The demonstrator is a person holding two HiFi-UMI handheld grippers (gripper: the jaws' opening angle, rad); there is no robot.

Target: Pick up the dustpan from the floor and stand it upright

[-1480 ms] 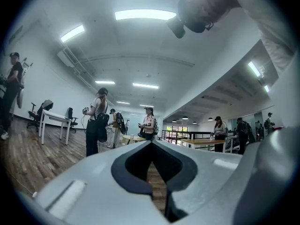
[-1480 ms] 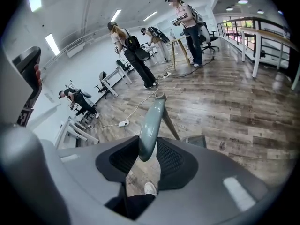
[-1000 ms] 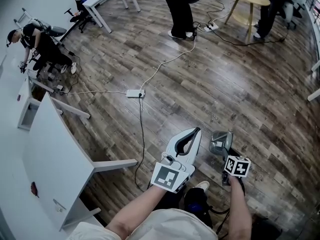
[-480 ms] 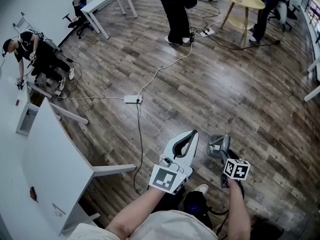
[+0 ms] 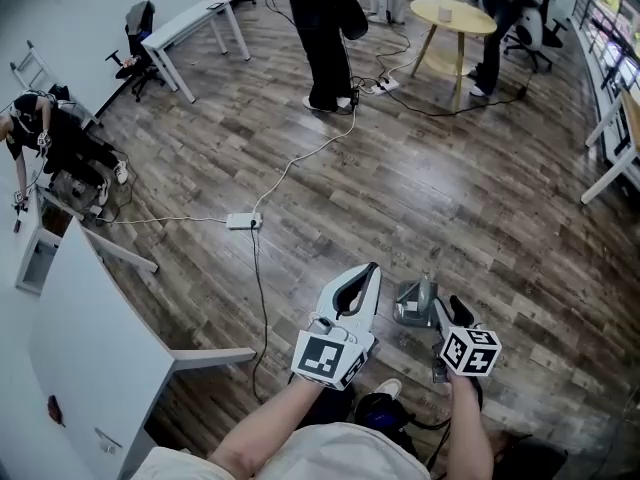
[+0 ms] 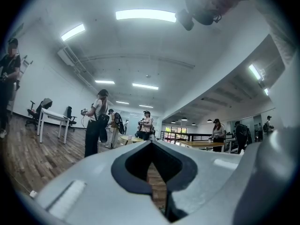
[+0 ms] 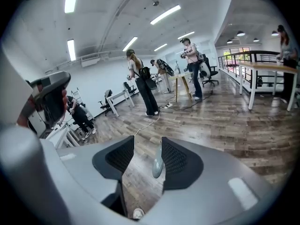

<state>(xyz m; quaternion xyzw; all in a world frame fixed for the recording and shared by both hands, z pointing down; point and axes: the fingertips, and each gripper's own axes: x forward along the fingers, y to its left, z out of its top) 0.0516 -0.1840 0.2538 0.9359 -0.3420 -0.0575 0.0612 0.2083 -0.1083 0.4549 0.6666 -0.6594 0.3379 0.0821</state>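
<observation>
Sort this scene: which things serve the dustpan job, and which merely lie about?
Job: open grey right gripper; slim grey-blue piece between its jaws, perhaps the dustpan's handle; shut white left gripper.
Lying about: white power strip and cable on the wooden floor; round yellow wooden table; far white desk.

We hold our right tongs (image 7: 146,143) with the jaws apart, and wooden floor (image 7: 220,121) shows in the gap. A slim, pale grey dustpan handle (image 7: 157,167) lies against the right-hand pad, clear of the other. A shoe toe (image 7: 137,213) peeks in below, and people (image 7: 140,86) stand beyond.
</observation>
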